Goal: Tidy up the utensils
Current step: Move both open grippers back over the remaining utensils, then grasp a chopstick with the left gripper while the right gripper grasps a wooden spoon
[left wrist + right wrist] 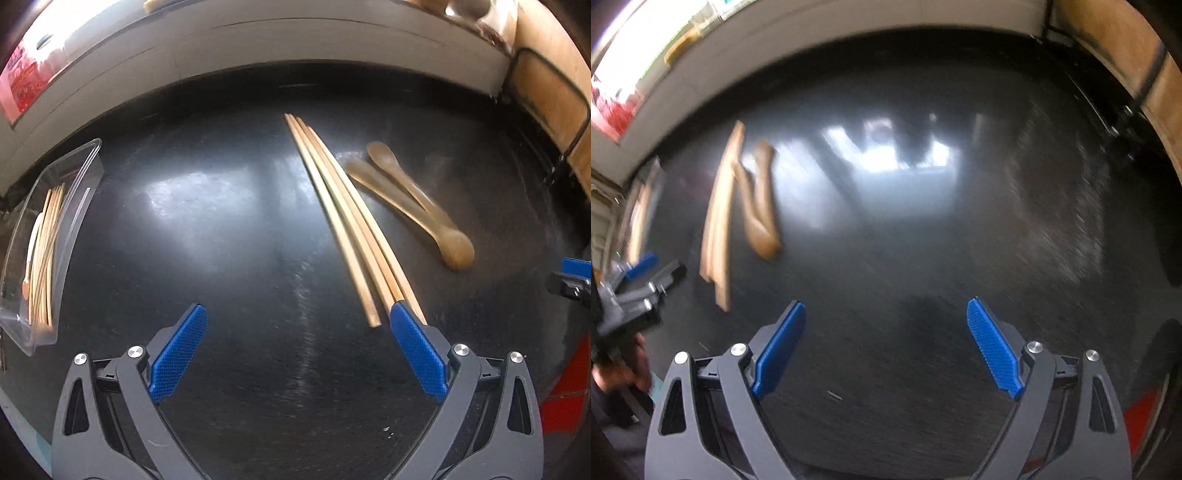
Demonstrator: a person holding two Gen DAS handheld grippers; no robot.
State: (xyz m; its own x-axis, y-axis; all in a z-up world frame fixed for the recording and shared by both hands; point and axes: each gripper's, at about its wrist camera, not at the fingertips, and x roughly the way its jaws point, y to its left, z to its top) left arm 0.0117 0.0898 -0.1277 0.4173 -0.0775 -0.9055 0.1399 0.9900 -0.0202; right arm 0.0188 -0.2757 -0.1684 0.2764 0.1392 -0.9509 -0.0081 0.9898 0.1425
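Note:
Several wooden chopsticks [343, 218] lie in a bundle on the dark table [221, 221], and two wooden spoons [413, 206] lie just to their right. My left gripper [299, 314] hangs open above the table, its right pad [417, 350] over the chopsticks' near ends. A clear plastic box [44, 240] at the left holds more chopsticks. In the blurred right wrist view my right gripper [886, 310] is open over bare table, with the chopsticks [718, 221] and spoons [759, 206] off to its left. Nothing is held.
A pale wall or ledge [295, 40] runs along the table's far edge. A wooden chair with a black frame [546, 92] stands at the far right. A person's hand [617, 373] with the left gripper shows at the left edge of the right wrist view.

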